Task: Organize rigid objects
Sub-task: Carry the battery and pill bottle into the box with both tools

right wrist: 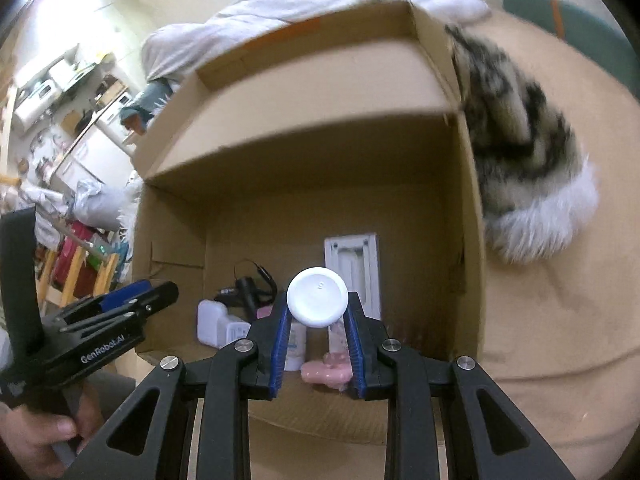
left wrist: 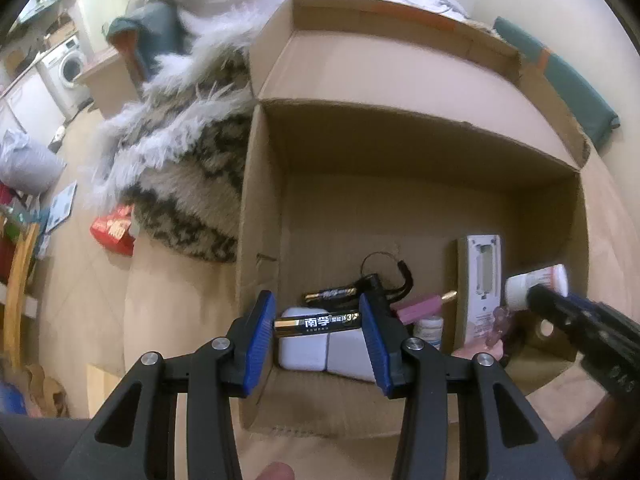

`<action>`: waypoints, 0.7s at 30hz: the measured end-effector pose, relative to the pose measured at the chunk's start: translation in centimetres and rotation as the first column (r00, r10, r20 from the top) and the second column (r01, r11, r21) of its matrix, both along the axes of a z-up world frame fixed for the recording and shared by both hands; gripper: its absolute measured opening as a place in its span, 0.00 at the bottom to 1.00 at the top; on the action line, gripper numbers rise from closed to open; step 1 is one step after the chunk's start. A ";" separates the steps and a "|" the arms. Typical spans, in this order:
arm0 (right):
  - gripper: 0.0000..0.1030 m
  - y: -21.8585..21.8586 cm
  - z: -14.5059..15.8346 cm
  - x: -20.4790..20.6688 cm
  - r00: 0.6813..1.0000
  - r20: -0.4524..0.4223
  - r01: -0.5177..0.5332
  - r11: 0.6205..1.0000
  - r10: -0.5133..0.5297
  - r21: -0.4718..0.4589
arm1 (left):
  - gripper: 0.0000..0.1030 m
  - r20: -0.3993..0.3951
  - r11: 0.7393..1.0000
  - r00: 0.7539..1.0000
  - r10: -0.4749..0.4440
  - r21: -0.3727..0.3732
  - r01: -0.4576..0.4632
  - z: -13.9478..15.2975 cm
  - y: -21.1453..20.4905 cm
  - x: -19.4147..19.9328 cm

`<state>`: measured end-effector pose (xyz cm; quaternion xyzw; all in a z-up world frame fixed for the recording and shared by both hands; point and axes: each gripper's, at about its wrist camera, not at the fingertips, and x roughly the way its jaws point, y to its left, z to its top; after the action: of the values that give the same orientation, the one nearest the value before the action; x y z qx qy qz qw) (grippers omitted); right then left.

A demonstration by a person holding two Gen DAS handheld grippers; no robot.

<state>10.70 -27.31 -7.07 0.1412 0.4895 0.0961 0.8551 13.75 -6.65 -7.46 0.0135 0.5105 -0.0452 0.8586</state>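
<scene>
My left gripper (left wrist: 318, 322) is shut on a black and gold battery (left wrist: 316, 323), held crosswise between its blue pads above the near left part of an open cardboard box (left wrist: 260, 208). My right gripper (right wrist: 318, 320) is shut on a white-capped tube (right wrist: 317, 296), cap end towards the camera, over the same box (right wrist: 468, 200). In the left wrist view the right gripper (left wrist: 532, 292) enters from the right holding that tube (left wrist: 536, 280). Inside the box lie a white adapter (left wrist: 304, 344), another battery (left wrist: 330, 294), a black cabled device (left wrist: 380, 280), a pink block (left wrist: 416, 308) and a white remote-like case (left wrist: 482, 280).
The box sits on a beige cushioned surface (right wrist: 560, 320). A furry black-and-white blanket (left wrist: 188, 168) lies against the box's side. A small white bottle (left wrist: 429, 328) and a pink figure (right wrist: 326, 372) lie in the box. A hand (right wrist: 36, 436) holds the left gripper's handle.
</scene>
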 end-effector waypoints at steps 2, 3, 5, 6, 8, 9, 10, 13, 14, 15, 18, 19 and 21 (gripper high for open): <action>0.27 0.5 -0.1 0.2 1.000 0.002 -0.017 0.999 0.018 -0.027 | 0.39 0.006 1.000 1.000 -0.007 -0.005 0.007 0.1 -0.2 -0.1; 0.27 0.6 -0.3 0.3 1.000 0.000 -0.023 0.999 0.023 -0.026 | 0.39 0.002 1.000 1.000 -0.012 -0.008 0.012 0.0 -0.3 -0.1; 0.27 0.9 -0.6 0.6 1.000 -0.010 -0.030 0.999 0.030 -0.028 | 0.39 -0.010 1.000 1.000 -0.016 -0.010 0.016 -0.2 -0.4 0.0; 0.27 1.0 -0.8 0.7 0.999 -0.015 -0.033 0.999 0.032 -0.030 | 0.39 -0.016 1.000 1.000 -0.013 -0.011 0.013 -0.3 -0.4 0.0; 0.27 1.2 -1.1 1.0 0.999 -0.027 -0.030 0.999 0.030 -0.027 | 0.39 -0.021 1.000 1.000 -0.009 -0.015 0.009 -0.5 -0.2 0.1; 0.27 1.1 -1.2 1.1 0.999 -0.032 -0.028 0.999 0.027 -0.024 | 0.39 -0.020 1.000 1.000 -0.011 -0.014 0.010 -0.6 -0.2 0.1; 0.27 1.0 -1.4 1.1 0.999 -0.038 -0.025 0.999 0.024 -0.021 | 0.39 -0.017 1.000 1.000 -0.013 -0.011 0.013 -0.6 -0.3 0.0; 0.27 1.0 -1.7 1.3 0.999 -0.049 -0.020 1.000 0.019 -0.019 | 0.39 -0.025 1.000 1.000 -0.018 -0.017 0.017 -0.8 -0.2 0.0; 0.27 1.1 -1.7 1.4 0.999 -0.050 -0.019 1.000 0.018 -0.018 | 0.39 -0.029 1.000 0.999 -0.015 -0.023 0.014 -0.9 -0.2 0.0; 0.28 1.1 -1.7 1.4 0.999 -0.050 -0.018 1.000 0.017 -0.018 | 0.39 -0.031 1.000 0.999 -0.014 -0.025 0.014 -0.9 -0.1 0.0; 0.29 1.0 -1.6 1.4 0.999 -0.051 -0.011 1.000 0.010 -0.022 | 0.40 -0.027 0.999 0.999 -0.022 -0.028 0.021 -0.9 -0.2 -0.1; 0.29 0.9 -1.5 1.4 0.999 -0.052 -0.011 1.000 0.010 -0.018 | 0.42 -0.024 0.999 0.999 -0.026 -0.031 0.026 -0.8 -0.3 -0.1; 0.29 0.9 -1.3 1.4 0.999 -0.050 -0.012 1.000 0.011 -0.014 | 0.60 -0.017 0.999 0.999 -0.033 -0.034 0.033 -0.6 -0.5 -0.2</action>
<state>12.08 -26.36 -8.40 0.1346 0.5122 0.0939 0.8430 13.51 -7.19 -8.03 0.0072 0.5169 -0.0679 0.8533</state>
